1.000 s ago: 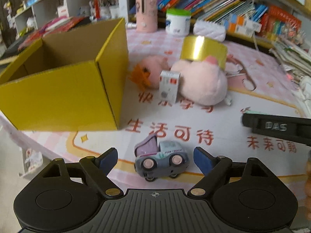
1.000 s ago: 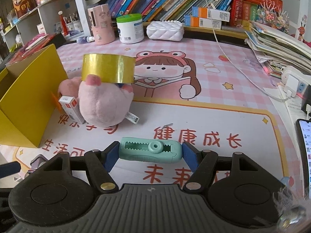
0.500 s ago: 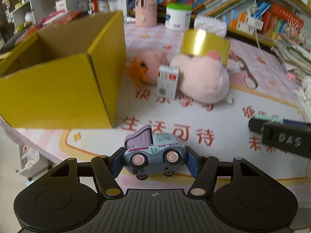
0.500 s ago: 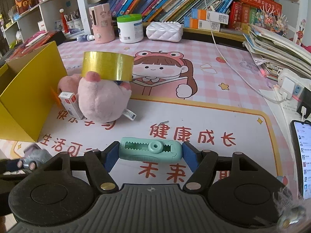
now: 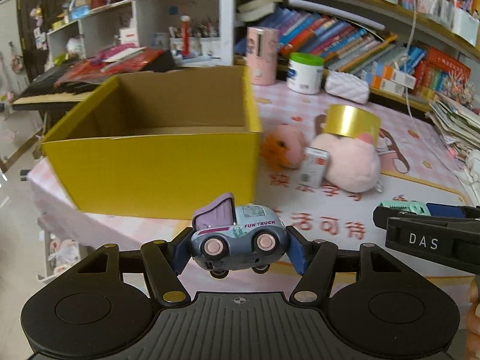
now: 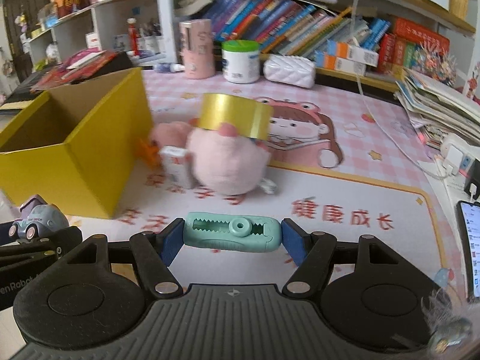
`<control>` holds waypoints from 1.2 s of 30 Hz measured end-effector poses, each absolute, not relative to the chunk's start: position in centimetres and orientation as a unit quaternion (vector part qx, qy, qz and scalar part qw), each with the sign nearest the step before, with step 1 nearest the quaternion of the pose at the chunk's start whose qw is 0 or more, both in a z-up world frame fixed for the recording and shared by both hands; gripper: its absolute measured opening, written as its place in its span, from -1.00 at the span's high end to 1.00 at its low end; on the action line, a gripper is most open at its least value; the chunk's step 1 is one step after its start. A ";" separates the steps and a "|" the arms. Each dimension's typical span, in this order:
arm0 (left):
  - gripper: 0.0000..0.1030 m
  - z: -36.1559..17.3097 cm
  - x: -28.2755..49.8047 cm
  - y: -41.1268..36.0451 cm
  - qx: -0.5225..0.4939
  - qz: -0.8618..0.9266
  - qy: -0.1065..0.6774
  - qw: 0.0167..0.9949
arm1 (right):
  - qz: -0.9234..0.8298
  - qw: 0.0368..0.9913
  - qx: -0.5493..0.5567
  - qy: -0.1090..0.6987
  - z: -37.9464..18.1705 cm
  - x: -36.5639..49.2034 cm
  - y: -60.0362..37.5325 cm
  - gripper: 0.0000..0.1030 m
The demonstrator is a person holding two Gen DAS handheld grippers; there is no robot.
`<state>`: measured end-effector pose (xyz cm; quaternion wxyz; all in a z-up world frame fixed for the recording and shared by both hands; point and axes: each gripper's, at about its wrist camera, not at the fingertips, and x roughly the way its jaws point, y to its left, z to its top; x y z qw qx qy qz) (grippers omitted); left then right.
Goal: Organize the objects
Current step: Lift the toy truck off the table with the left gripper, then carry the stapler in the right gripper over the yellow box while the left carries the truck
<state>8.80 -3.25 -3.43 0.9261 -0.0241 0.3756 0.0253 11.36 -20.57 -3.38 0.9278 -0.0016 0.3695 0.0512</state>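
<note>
My left gripper [image 5: 238,247] is shut on a small grey-blue toy truck [image 5: 237,235] and holds it above the mat, in front of the open yellow cardboard box [image 5: 150,171]. My right gripper [image 6: 232,237] is shut on a mint-green correction tape [image 6: 232,235], lifted above the mat. The box [image 6: 75,156] stands at the left in the right wrist view, and the truck [image 6: 36,220] shows at its lower left edge. A pink plush [image 6: 228,165] lies beside the box with a gold tape roll [image 6: 235,115] on it and a small white-red carton [image 6: 177,166] leaning against it.
A pink cup [image 6: 196,49], a white jar with green lid [image 6: 241,61] and a white quilted pouch [image 6: 289,70] stand at the back before rows of books. Stacked papers [image 6: 441,102] and a phone [image 6: 469,234] lie at the right. A cable [image 6: 390,138] crosses the mat.
My left gripper closed on the toy truck, lifted it and moved toward the box. My right gripper kept its hold on the correction tape and rose.
</note>
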 end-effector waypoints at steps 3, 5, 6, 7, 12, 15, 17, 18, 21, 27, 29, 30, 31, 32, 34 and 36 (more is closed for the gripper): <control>-0.23 -3.3 7.6 -1.1 -0.027 0.036 0.375 0.926 | 0.063 0.928 -0.008 0.367 -3.1 10.2 -18.2 -0.30; -0.23 -3.2 6.9 0.3 -0.029 0.042 0.377 0.925 | 0.070 0.928 -0.012 0.366 -2.9 9.5 -16.7 -0.30; -0.23 -3.3 6.5 1.0 -0.030 0.045 0.378 0.924 | 0.074 0.927 -0.014 0.367 -2.9 9.2 -16.0 -0.30; -0.23 -3.3 6.2 1.7 -0.032 0.048 0.379 0.924 | 0.077 0.927 -0.015 0.367 -2.9 8.8 -15.3 -0.30; -0.23 -3.3 4.2 4.6 -0.036 0.056 0.380 0.923 | 0.088 0.923 -0.019 0.373 -3.1 7.2 -12.1 -0.30; -0.23 -3.3 3.0 5.9 -0.033 0.055 0.379 0.923 | 0.091 0.922 -0.017 0.377 -3.3 6.1 -10.6 -0.30; -0.23 -3.3 2.3 6.7 -0.031 0.055 0.378 0.924 | 0.091 0.922 -0.014 0.377 -3.3 5.3 -9.7 -0.30; -0.23 -3.3 1.9 7.1 -0.030 0.054 0.377 0.924 | 0.091 0.922 -0.012 0.377 -3.3 4.9 -9.3 -0.30; -0.23 -3.3 0.7 8.4 -0.026 0.053 0.375 0.925 | 0.091 0.922 -0.007 0.376 -3.4 3.7 -8.0 -0.30; -0.23 -3.1 -1.4 10.9 -0.024 0.058 0.368 0.928 | 0.097 0.923 -0.002 0.373 -3.5 1.5 -5.4 -0.30; -0.23 -3.0 -1.9 11.6 -0.025 0.060 0.365 0.929 | 0.101 0.923 -0.002 0.372 -3.4 0.9 -4.6 -0.30; -0.23 -2.9 -2.2 12.0 -0.026 0.061 0.363 0.929 | 0.103 0.922 -0.003 0.372 -3.4 0.7 -4.2 -0.30; -0.23 -2.8 -2.4 12.2 -0.027 0.061 0.362 0.930 | 0.104 0.922 -0.005 0.372 -3.4 0.5 -3.9 -0.30; -0.23 -2.8 -2.6 12.6 -0.028 0.061 0.360 0.930 | 0.106 0.922 -0.005 0.373 -3.4 0.3 -3.6 -0.30; -0.23 -2.7 -2.9 13.0 -0.030 0.062 0.357 0.932 | 0.109 0.921 -0.007 0.373 -3.3 -0.1 -3.0 -0.30; -0.23 -2.5 -3.2 13.5 -0.032 0.063 0.353 0.933 | 0.113 0.920 -0.010 0.374 -3.2 -0.4 -2.5 -0.30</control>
